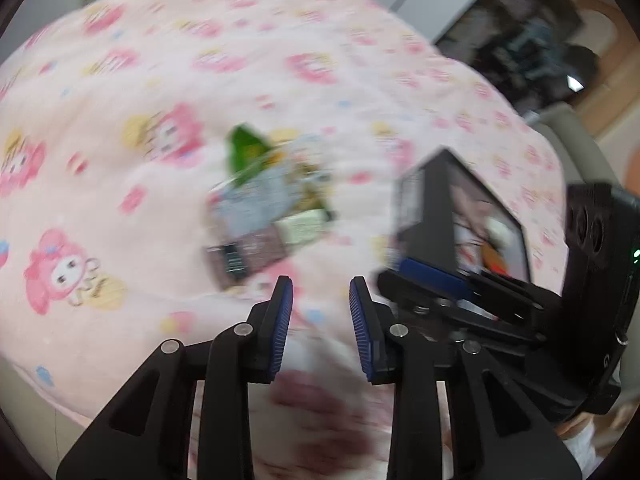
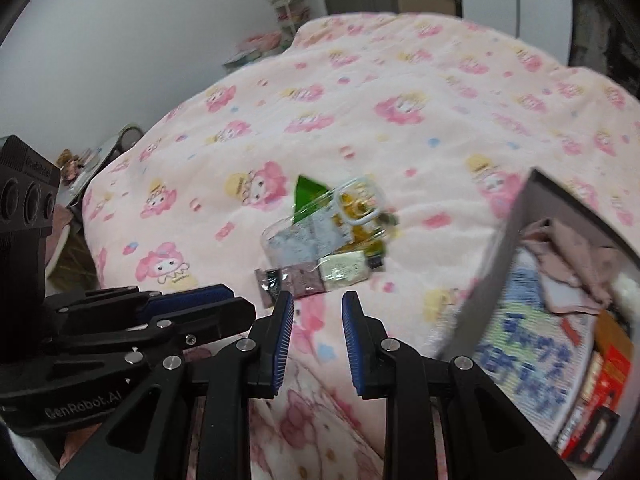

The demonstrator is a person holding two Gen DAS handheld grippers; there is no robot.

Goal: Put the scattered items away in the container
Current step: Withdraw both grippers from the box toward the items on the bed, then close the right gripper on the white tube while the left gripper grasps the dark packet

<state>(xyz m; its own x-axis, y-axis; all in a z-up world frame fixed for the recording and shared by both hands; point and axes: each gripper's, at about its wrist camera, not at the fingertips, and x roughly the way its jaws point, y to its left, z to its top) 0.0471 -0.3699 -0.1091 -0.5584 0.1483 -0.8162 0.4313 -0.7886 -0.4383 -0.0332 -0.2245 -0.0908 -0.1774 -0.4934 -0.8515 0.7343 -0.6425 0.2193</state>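
A small pile of scattered packets lies on a pink cartoon-print bedspread (image 2: 360, 92): a green packet (image 2: 306, 194), a clear bag with yellow pieces (image 2: 358, 210), a grey-white pouch (image 2: 300, 240), a dark sachet (image 2: 288, 282) and a pale packet (image 2: 346, 270). The pile also shows blurred in the left wrist view (image 1: 268, 204). A grey box (image 2: 496, 264) holding cloth and packets stands at the right; it also shows in the left wrist view (image 1: 424, 208). My left gripper (image 1: 320, 292) and right gripper (image 2: 317, 304) are both open and empty, just short of the pile.
The bed's edge falls off at the left, with a chair (image 2: 124, 136) and floor clutter beyond. A white shelf (image 2: 288, 4) stands by the far wall. Dark furniture (image 1: 520, 40) is beyond the bed on the right.
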